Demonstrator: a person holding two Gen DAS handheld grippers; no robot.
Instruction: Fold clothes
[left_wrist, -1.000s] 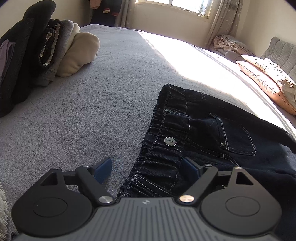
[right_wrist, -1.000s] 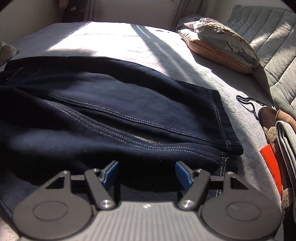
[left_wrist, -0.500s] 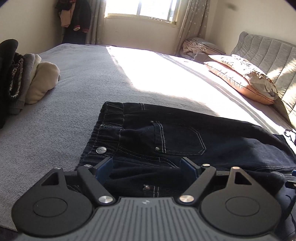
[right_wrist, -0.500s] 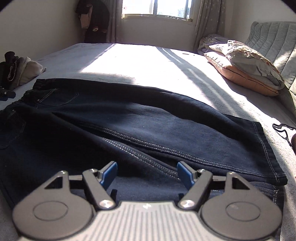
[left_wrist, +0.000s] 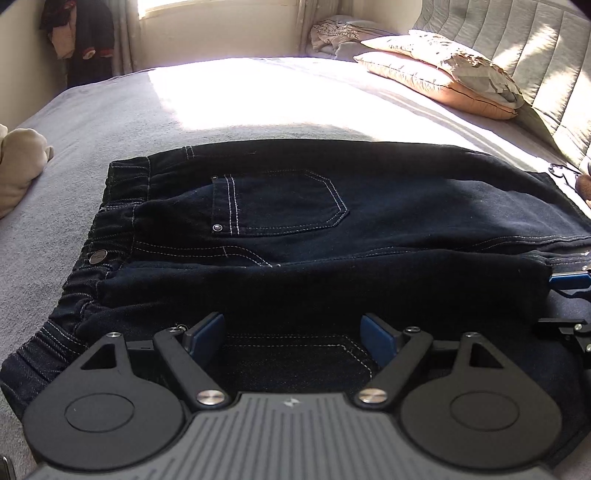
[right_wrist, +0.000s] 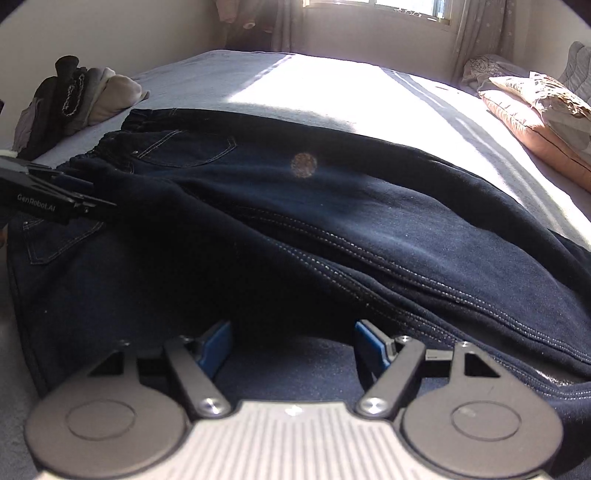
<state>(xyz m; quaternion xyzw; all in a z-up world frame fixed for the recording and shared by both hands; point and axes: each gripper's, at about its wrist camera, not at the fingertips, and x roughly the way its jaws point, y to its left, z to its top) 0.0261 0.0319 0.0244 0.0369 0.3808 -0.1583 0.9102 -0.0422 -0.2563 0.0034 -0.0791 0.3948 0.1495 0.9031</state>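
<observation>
Dark blue jeans (left_wrist: 295, 206) lie flat across the grey bed (left_wrist: 258, 96), waistband at the left and a back pocket facing up. My left gripper (left_wrist: 291, 321) hangs open over the near edge of the seat; denim lies under the gap and the pads do not press it. In the right wrist view the legs of the jeans (right_wrist: 369, 229) run off to the right. My right gripper (right_wrist: 292, 326) is over the near leg, its jaws opening, with cloth beneath and nothing pinched. The left gripper's black body (right_wrist: 55, 199) shows at that view's left edge.
A pile of folded clothes (right_wrist: 81, 99) sits at the bed's far left, its beige edge (left_wrist: 18, 162) in the left wrist view. Pillows (left_wrist: 443, 85) and a padded headboard (left_wrist: 517, 44) stand at the right. Sunlight falls across the bed beyond the jeans.
The left gripper has slid right, from the waistband's buttoned end to the seat, and has rolled level. The right gripper has slid left, from the hem end to mid-leg, its jaws a little wider.
</observation>
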